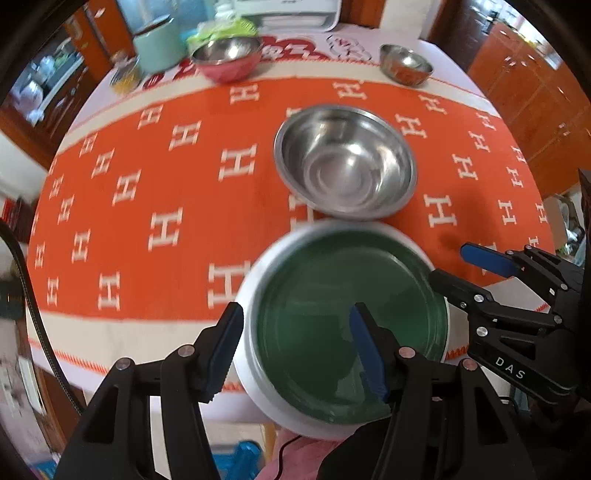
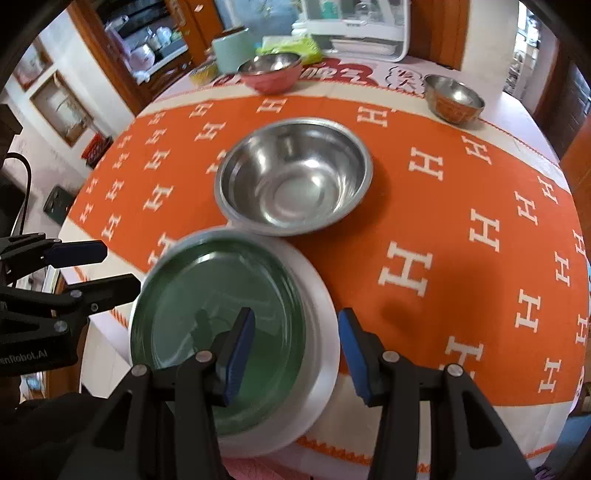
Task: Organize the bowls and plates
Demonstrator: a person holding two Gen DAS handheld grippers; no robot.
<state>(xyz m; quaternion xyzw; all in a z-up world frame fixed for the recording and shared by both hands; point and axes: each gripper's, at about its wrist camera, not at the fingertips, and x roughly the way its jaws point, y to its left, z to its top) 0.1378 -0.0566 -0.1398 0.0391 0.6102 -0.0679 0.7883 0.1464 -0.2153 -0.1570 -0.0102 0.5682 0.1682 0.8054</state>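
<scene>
A white bowl with a green inside (image 1: 332,325) hangs over the near edge of the table; it also shows in the right wrist view (image 2: 229,317). My left gripper (image 1: 295,350) is open, its fingers straddling the bowl's left wall. My right gripper (image 2: 295,354) is open, its fingers straddling the bowl's right wall. A large steel bowl (image 1: 345,162) stands just beyond the green bowl, touching its far rim; it also shows in the right wrist view (image 2: 293,175). A red-sided steel bowl (image 1: 229,59) and a small steel bowl (image 1: 406,64) stand at the far edge.
An orange cloth with white H marks (image 1: 166,184) covers the table. A mint pot (image 1: 159,44), a yellow jar (image 1: 125,75), green packets (image 1: 221,31) and a white dish rack (image 2: 354,29) sit at the back. Wooden cabinets (image 1: 535,92) stand on the right.
</scene>
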